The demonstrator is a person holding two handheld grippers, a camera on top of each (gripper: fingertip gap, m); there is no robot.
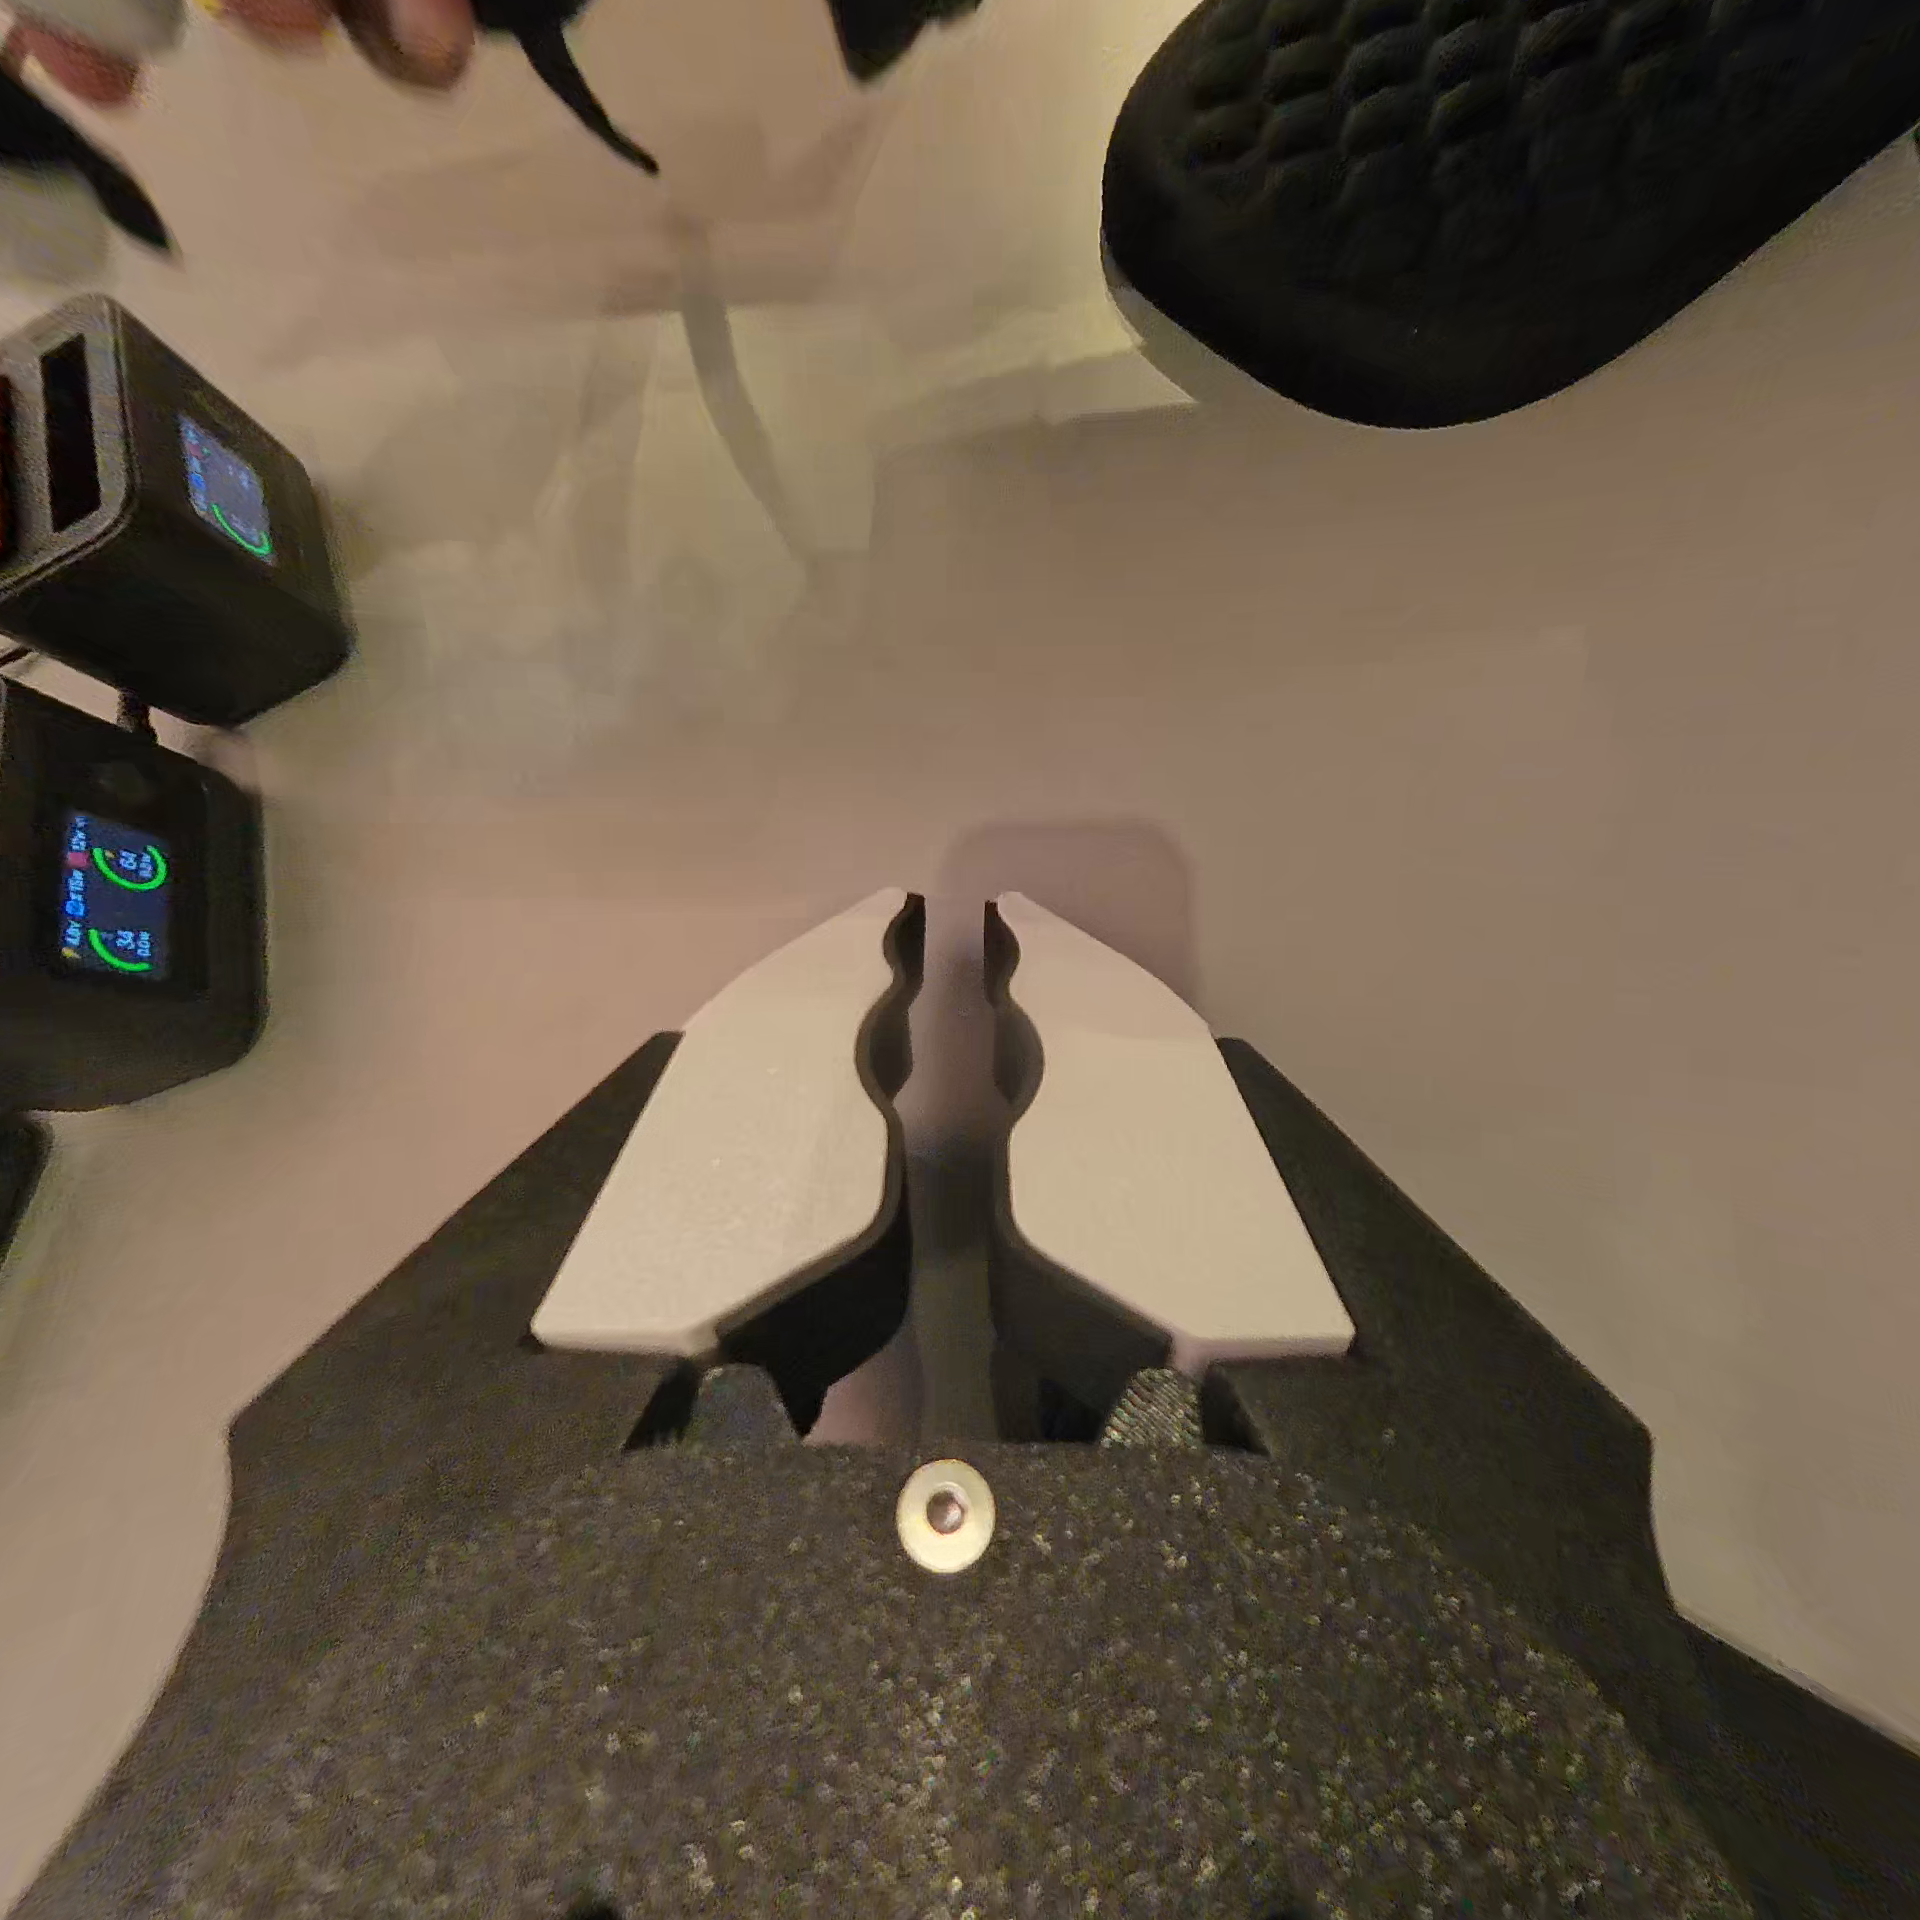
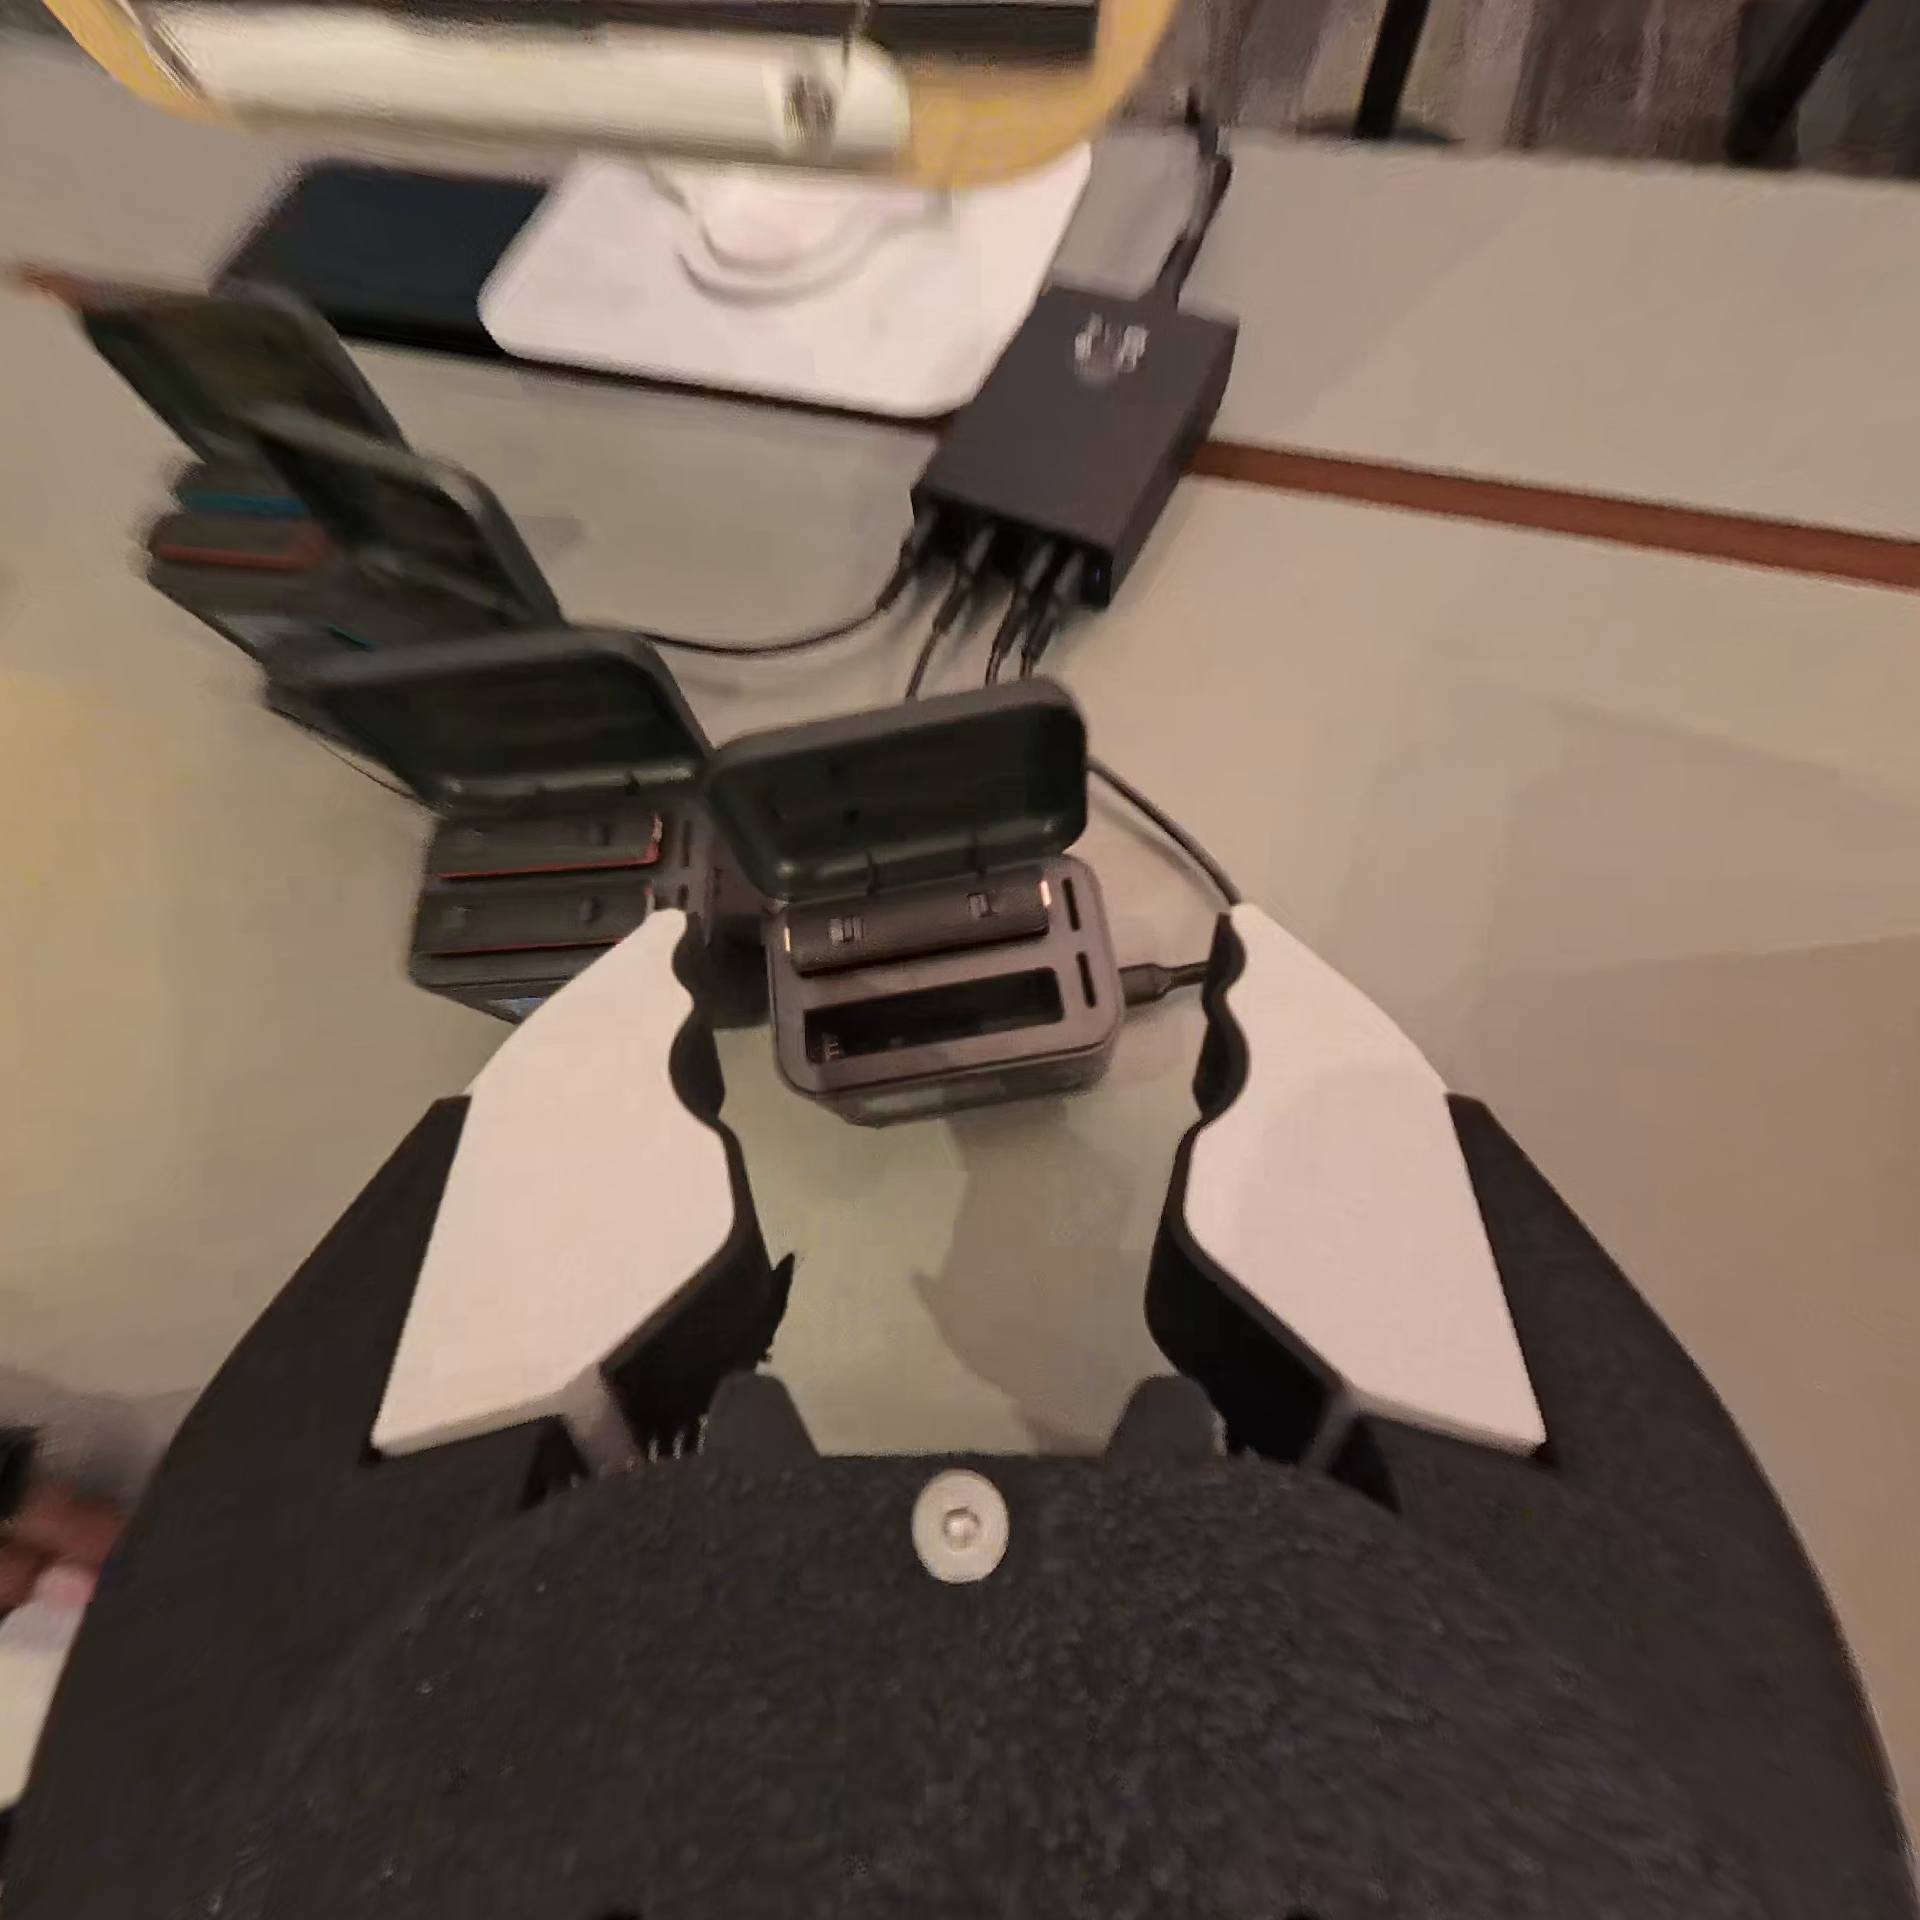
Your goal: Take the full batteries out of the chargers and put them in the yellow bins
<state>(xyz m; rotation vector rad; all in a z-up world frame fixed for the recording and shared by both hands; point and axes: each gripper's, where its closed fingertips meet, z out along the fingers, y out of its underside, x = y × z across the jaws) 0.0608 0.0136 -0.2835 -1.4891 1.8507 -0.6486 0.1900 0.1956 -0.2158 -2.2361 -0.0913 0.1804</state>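
Observation:
In the right wrist view my right gripper (image 2: 956,925) is open and empty, just short of the nearest black charger (image 2: 1081,1049), whose lid is up. A dark battery (image 2: 914,930) sits in its back slot and its front slot (image 2: 935,1023) is empty. A second open charger (image 2: 540,914) to its left holds two red-edged batteries. More open chargers (image 2: 312,540) stand farther left, blurred. A blurred yellow rim (image 2: 1029,114) shows at the top. In the left wrist view my left gripper (image 1: 951,904) is shut and empty above the white table, with two chargers (image 1: 114,914) with lit screens at the left.
A black power hub (image 2: 1091,447) with several cables feeds the chargers. A white stand base (image 2: 790,281) sits behind them. A black textured object (image 1: 1507,187) lies at the top right of the left wrist view. A hand (image 1: 405,42) shows at its top left. My right gripper's tips are some 20 centimetres from the blurred yellow rim (image 2: 1029,114).

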